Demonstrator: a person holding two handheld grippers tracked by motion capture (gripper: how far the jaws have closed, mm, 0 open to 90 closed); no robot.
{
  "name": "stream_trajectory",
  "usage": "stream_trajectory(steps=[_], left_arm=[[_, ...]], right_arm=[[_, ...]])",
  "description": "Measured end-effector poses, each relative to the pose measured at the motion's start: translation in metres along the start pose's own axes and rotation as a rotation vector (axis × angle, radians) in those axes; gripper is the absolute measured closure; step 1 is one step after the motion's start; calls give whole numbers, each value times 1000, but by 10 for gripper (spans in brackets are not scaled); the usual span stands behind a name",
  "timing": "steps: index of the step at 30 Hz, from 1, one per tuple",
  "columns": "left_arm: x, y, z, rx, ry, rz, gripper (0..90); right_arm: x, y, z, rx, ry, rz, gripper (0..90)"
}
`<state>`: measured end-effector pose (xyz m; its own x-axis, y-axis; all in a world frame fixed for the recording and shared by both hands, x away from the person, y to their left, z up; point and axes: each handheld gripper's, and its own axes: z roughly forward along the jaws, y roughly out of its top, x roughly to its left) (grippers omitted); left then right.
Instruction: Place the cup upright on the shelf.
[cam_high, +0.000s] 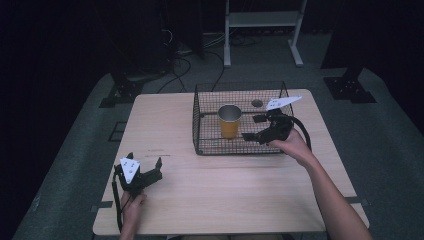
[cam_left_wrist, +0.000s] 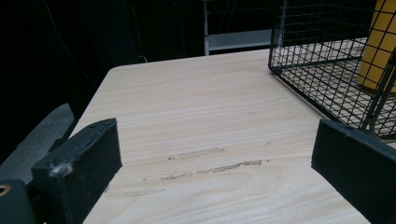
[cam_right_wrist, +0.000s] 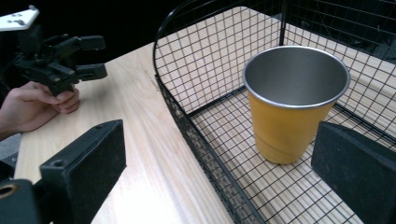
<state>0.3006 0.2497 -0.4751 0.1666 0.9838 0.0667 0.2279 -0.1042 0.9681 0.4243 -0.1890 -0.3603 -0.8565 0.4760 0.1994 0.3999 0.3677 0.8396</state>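
A yellow metal cup stands upright inside a black wire basket on the wooden table. My right gripper is open, just right of the cup, reaching over the basket's front right part. In the right gripper view the cup stands past the basket's rim, with my right gripper wide open and empty, one jaw outside the basket and one inside. My left gripper rests open and empty near the table's front left. It looks across bare table toward the basket.
A white metal frame and cables lie on the floor beyond the table. A round hole sits in the tabletop under the basket's back. The table's front middle is bare wood. The left hand and its gripper appear far off.
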Motion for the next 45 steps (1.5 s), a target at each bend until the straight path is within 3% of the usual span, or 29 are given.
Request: stream_trajectory(steps=[12, 27, 45], left_arm=[[0, 0, 0, 1, 2, 4, 8], [0, 0, 0, 1, 3, 4, 8], [-1, 0, 0, 1, 5, 5, 8]], right_arm=[[14, -21, -10, -24, 38, -3, 26], [26, -43, -9, -4, 53, -15, 26], [28, -77, -13, 12, 53, 21, 26]])
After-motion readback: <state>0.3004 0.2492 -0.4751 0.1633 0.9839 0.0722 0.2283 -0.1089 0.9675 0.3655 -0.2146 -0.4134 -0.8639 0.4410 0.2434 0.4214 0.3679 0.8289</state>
